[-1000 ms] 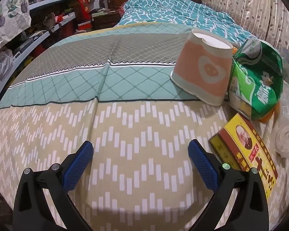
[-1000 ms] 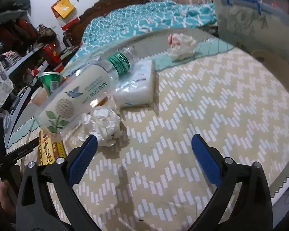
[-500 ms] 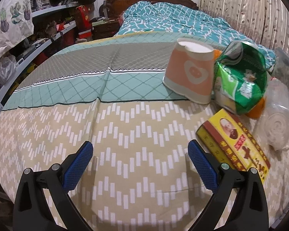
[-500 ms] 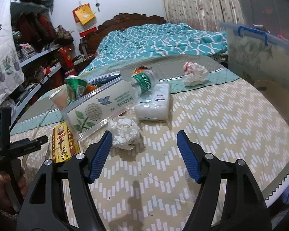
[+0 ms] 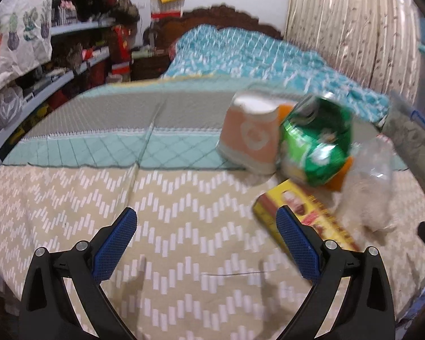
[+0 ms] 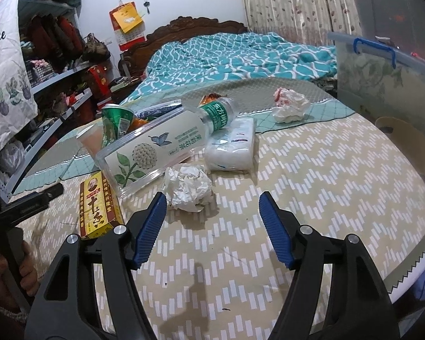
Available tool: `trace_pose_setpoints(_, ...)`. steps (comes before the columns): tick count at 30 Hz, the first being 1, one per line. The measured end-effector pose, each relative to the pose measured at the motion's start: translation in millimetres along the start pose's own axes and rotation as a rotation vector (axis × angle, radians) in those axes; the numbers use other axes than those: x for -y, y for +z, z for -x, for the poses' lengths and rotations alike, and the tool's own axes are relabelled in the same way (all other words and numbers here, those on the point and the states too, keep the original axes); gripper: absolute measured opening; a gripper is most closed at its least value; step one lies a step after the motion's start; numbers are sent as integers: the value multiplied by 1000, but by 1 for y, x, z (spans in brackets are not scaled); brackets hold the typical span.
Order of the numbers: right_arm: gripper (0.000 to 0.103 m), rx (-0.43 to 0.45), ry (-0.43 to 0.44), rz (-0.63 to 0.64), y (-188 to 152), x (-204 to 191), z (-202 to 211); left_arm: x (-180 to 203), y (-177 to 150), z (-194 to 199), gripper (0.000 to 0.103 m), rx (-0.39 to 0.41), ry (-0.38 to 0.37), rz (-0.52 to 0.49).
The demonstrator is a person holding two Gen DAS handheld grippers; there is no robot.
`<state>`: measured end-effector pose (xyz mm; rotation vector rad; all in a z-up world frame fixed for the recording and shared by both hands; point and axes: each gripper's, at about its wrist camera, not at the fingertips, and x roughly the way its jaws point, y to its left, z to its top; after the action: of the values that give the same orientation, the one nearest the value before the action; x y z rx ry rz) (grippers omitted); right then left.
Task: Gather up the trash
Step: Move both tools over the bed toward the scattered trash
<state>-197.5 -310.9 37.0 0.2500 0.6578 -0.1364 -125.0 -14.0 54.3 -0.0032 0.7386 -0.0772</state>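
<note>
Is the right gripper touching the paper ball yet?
Apart. In the right wrist view, the right gripper is open, and patterned sheet shows between its left fingertip and the crumpled paper ball ahead.

Even indoor light, one view blurred, one sharp

The left wrist view smears throughout, worst at the green cup (image 5: 316, 144) on the right. The right wrist view is crisp, with soft gripper shadows on the near bedspread (image 6: 325, 175). Fisheye bending and dark corners frame both.
</note>
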Motion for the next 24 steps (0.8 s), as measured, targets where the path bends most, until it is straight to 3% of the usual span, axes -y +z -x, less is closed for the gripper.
trace_pose_setpoints(6, 85, -1, -18, -44, -4, 11, 6, 26, -16, 41, 94, 133, -78, -3)
trace_pose_setpoints(11, 93, 11, 0, -47, -15, 10, 20, 49, -35, 63, 94, 137, -155, -102)
trace_pose_setpoints(18, 100, 66, 43, -16, -27, 8, 49, 75, -51, 101, 94, 268, -157, -257)
trace_pose_setpoints(24, 100, 18, 81, 45, -32, -1, 45, 79, -56, 109, 94, 307, -160, -294)
